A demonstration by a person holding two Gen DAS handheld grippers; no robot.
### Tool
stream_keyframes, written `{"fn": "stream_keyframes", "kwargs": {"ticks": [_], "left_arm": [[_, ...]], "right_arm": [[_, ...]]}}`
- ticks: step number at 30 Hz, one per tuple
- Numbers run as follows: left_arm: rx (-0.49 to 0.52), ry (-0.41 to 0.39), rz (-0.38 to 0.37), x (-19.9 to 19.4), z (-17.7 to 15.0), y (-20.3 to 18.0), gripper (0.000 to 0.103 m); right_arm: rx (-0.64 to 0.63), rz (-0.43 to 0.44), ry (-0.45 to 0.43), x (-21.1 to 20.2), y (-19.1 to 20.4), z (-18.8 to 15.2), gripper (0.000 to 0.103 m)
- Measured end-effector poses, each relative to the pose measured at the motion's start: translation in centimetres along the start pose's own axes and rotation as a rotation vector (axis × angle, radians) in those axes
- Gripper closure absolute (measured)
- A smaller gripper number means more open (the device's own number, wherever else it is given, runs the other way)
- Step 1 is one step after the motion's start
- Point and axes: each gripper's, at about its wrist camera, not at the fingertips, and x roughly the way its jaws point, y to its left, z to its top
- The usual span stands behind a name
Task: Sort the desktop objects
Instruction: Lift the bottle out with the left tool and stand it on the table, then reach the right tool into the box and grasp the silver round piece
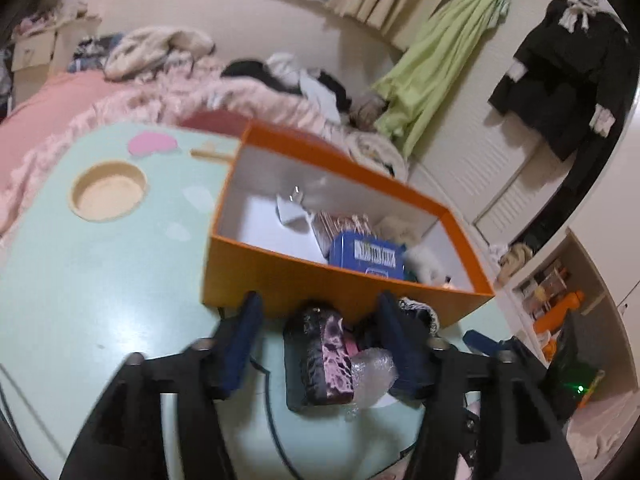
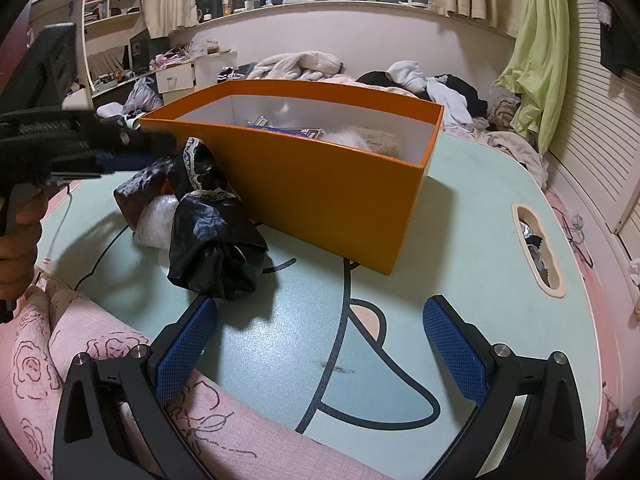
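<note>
An orange box (image 1: 300, 276) stands on the mint table (image 1: 100, 272); inside lie a blue tin (image 1: 368, 256), a white charger (image 1: 290, 210) and fluffy items. Against its near wall sit a black-and-pink marbled pouch (image 1: 320, 360), a wad of bubble wrap (image 1: 374, 372) and a crumpled black bag (image 2: 216, 240). My left gripper (image 1: 319, 304) is open and straddles the pouch, with gaps on both sides. The right wrist view shows its fingers (image 2: 120, 160) reaching in from the left over the pouch (image 2: 140, 190). My right gripper (image 2: 320, 306) hangs open and holds nothing, near the table's front edge.
The table has a round cup recess (image 1: 108, 192) and a slot handle (image 2: 538, 248) at its right side. A pink rose-print quilt (image 2: 80, 352) lies along the near edge. A bed heaped with clothes (image 2: 420, 76) lies behind the table. A hand (image 2: 16, 248) holds the left gripper.
</note>
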Motion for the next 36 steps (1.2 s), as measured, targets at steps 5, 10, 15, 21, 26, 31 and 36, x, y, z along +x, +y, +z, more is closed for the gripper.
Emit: {"fn": "stream_keyframes", "kwargs": {"ticks": [5, 10, 15, 21, 26, 31, 36], "left_arm": [[0.070, 0.024, -0.014, -1.8, -2.1, 0.8, 0.024], [0.250, 0.063, 0.082, -0.6, -5.0, -0.2, 0.009], [0.423, 0.093, 0.228, 2.0, -5.9, -3.4, 0.000], [0.394, 0.089, 0.235, 2.0, -5.7, -2.7, 0.000], [0.393, 0.086, 0.235, 1.8, -5.9, -2.9, 0.000], [0.393, 0.086, 0.235, 1.8, -6.0, -2.9, 0.000], [0.393, 0.082, 0.233, 1.9, -6.1, -3.0, 0.000]], "right_arm": [[-0.001, 0.000, -0.001, 0.2, -0.1, 0.1, 0.001], [-0.001, -0.001, 0.001, 0.0, 0.0, 0.1, 0.001], [0.007, 0.008, -0.006, -0.1, -0.1, 0.1, 0.001], [0.037, 0.171, -0.202, -3.9, -1.0, 1.1, 0.041], [0.023, 0.241, -0.217, -4.2, 0.1, 6.6, 0.048], [0.097, 0.309, 0.033, 0.9, 1.2, 14.0, 0.048], [0.099, 0.337, 0.212, 7.6, 2.5, 19.3, 0.048]]}}
